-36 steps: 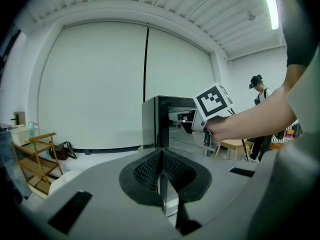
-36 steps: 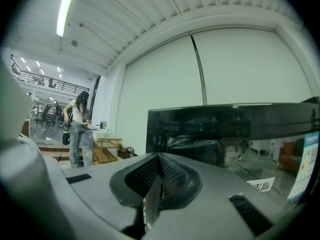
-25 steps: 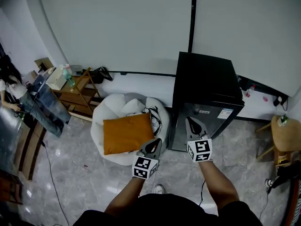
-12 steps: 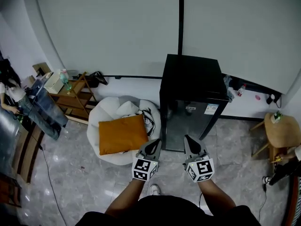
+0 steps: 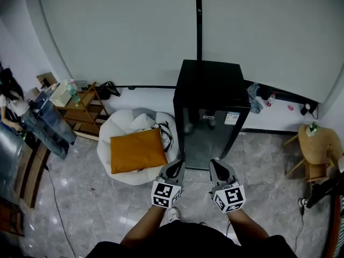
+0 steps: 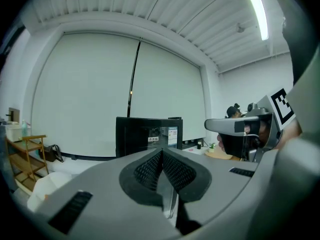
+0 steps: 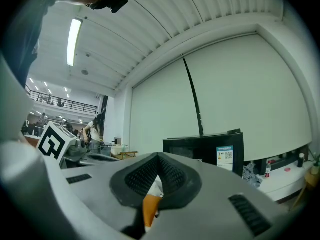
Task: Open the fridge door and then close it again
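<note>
A small black fridge (image 5: 208, 109) stands against the white wall with its glass door (image 5: 207, 138) closed and stickers near the top. It shows too in the left gripper view, fridge (image 6: 148, 136), and in the right gripper view, fridge (image 7: 210, 151). My left gripper (image 5: 177, 168) and right gripper (image 5: 216, 167) are held side by side in front of the door, a short way back from it. Both are shut with nothing between their tips. In its own view the left gripper (image 6: 162, 152) has its pads pressed together; the right gripper (image 7: 159, 158) likewise.
A white beanbag (image 5: 129, 144) with an orange cushion (image 5: 137, 150) sits left of the fridge. A wooden shelf rack (image 5: 86, 107) stands further left, and a person (image 5: 11, 104) at the far left. A round wooden stool (image 5: 316, 147) stands to the right. The floor is grey marble tile.
The fridge has shifted left and nearer to centre in the head view. Both grippers have drawn back towards my body, the right one more, and now sit level with each other.
</note>
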Demonstrator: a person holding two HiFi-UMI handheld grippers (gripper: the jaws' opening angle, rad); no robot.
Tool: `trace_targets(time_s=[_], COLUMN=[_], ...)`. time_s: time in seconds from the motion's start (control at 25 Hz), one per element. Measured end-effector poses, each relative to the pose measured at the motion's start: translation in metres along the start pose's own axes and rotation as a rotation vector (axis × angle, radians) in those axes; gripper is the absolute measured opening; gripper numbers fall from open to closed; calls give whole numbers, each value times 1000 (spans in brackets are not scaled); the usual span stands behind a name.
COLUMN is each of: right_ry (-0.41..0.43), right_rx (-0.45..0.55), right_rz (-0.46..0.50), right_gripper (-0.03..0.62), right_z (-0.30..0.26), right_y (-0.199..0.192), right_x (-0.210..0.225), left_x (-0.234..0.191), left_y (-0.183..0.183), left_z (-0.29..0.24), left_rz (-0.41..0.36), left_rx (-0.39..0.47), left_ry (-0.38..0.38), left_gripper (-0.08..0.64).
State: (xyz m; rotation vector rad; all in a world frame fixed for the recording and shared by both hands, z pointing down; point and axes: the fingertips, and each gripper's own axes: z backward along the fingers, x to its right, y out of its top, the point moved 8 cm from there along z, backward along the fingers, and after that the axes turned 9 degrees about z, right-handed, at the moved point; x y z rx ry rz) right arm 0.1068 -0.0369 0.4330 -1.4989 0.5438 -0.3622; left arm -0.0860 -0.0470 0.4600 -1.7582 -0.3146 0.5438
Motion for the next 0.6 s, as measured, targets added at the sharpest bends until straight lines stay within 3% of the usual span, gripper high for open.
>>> trace_targets(time_s=[0.6], right_ry=[-23], right_rx=[-27], right_rz=[-21], right_gripper=[17], right_z=[12], right_y=[-7], right_x=[-8], left_x=[10], left_y=[-3], left_z=[20], left_rz=[2], left_rx=[18], left_ry=[25], left_gripper=[21])
